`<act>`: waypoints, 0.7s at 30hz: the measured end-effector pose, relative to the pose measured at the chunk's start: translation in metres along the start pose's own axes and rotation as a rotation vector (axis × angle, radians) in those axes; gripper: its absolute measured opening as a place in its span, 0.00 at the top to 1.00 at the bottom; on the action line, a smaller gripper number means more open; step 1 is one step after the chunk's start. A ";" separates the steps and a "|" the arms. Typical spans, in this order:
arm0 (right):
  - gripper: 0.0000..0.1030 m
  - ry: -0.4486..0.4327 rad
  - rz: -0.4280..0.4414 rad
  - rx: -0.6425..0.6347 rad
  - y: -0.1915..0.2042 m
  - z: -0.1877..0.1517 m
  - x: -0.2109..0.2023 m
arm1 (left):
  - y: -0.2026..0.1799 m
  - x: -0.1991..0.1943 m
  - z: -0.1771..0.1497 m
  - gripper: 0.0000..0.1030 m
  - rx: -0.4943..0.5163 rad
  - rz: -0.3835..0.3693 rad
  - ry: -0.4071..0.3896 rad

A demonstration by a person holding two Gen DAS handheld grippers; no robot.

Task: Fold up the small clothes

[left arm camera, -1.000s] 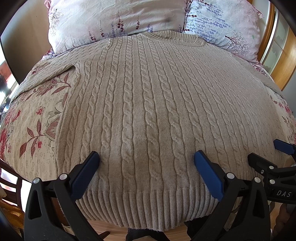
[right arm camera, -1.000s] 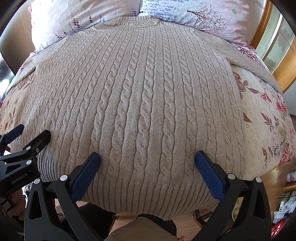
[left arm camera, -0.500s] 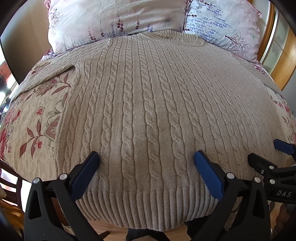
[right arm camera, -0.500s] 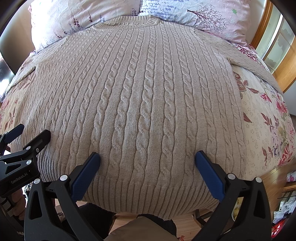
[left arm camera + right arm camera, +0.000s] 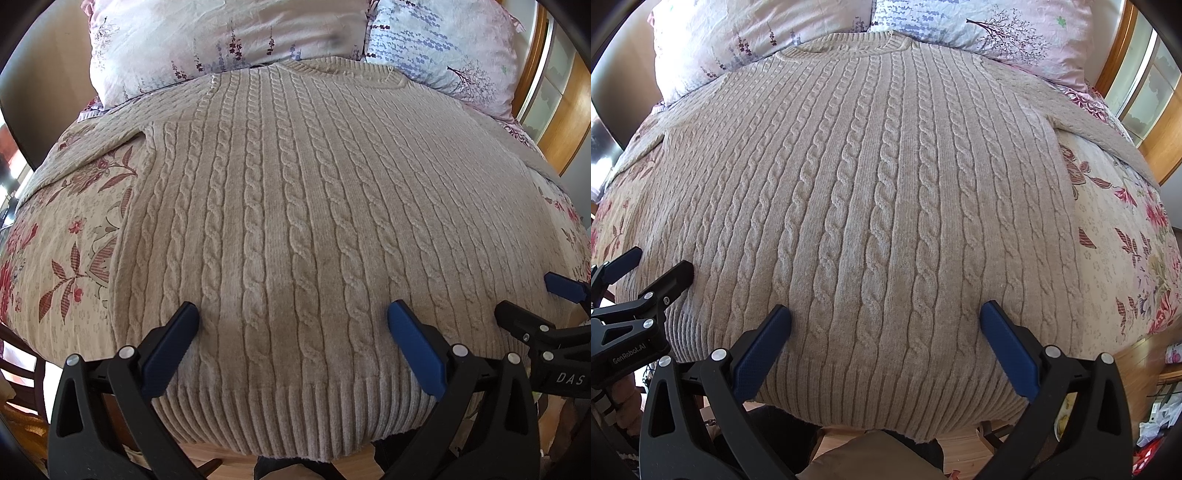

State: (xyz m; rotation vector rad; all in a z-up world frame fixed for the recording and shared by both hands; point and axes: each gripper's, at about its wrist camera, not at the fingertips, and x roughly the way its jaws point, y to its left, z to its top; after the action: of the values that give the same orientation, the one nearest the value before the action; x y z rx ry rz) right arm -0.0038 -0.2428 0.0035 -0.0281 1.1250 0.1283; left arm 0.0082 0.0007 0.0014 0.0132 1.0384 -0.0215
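- A big beige knitted sweater (image 5: 295, 221) with twisty cable rows lies flat and face up on a bed.
- The twisty rows run from the round neck (image 5: 332, 70) at the far end down to the stretchy ribbed hem (image 5: 295, 417) at the near end.
- The hem hangs a little over the near edge of the bed.
- One sleeve (image 5: 92, 147) goes out to the left side and the other sleeve (image 5: 1100, 129) goes out to the right side.
- The knit looks smooth, with no big bumps or folds.
- Under the sweater is a cream bedspread with red flowers and leaves (image 5: 55, 266).
- Two pale flowery pillows (image 5: 221, 40) sit just behind the neck of the sweater.
- The left gripper (image 5: 291, 317) has black arms and blue pads (image 5: 413, 347). Its claw is spread wide over the left part of the hem and holds nothing.
- The right gripper (image 5: 884, 317) looks the same. Its claw is wide too, over the right part of the hem, with nothing in it.
- I cannot tell if the pads touch the knit.
- The two grippers sit side by side, near each other.
- A wooden floor (image 5: 1137, 354) shows past the right side of the bed.
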 end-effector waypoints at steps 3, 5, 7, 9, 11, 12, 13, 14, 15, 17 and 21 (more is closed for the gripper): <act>0.01 -0.022 0.046 0.020 -0.006 0.002 -0.001 | 0.003 0.001 0.003 0.02 -0.006 -0.009 0.001; 0.01 -0.042 0.099 0.054 -0.013 0.004 -0.003 | 0.005 0.002 0.006 0.02 -0.015 -0.018 -0.001; 0.01 -0.056 0.151 0.090 -0.022 0.006 -0.005 | 0.008 0.004 0.011 0.02 -0.033 -0.035 -0.003; 0.01 -0.060 0.181 0.118 -0.028 0.009 -0.006 | 0.011 0.006 0.019 0.02 -0.050 -0.046 0.000; 0.01 -0.065 0.211 0.151 -0.037 0.015 -0.006 | 0.011 0.010 0.027 0.02 -0.048 -0.044 0.006; 0.01 -0.067 0.222 0.165 -0.041 0.018 -0.006 | 0.011 0.012 0.033 0.02 -0.044 -0.041 0.007; 0.02 -0.071 0.240 0.191 -0.048 0.023 -0.006 | 0.010 0.013 0.038 0.02 -0.041 -0.039 0.006; 0.07 -0.078 0.254 0.215 -0.057 0.028 -0.007 | 0.010 0.014 0.043 0.02 -0.038 -0.040 0.004; 0.10 -0.091 0.261 0.250 -0.069 0.034 -0.008 | 0.010 0.014 0.050 0.02 -0.036 -0.046 -0.002; 0.10 -0.116 0.247 0.300 -0.089 0.047 -0.009 | 0.010 0.015 0.062 0.02 -0.034 -0.059 -0.015; 0.16 -0.193 0.232 0.502 -0.158 0.073 -0.009 | 0.011 0.021 0.088 0.02 -0.049 -0.087 -0.026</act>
State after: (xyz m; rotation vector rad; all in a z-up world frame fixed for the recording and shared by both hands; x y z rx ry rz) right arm 0.0759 -0.3943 0.0363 0.5523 0.9391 0.0508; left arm 0.0948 0.0099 0.0284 -0.0770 1.0124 -0.0753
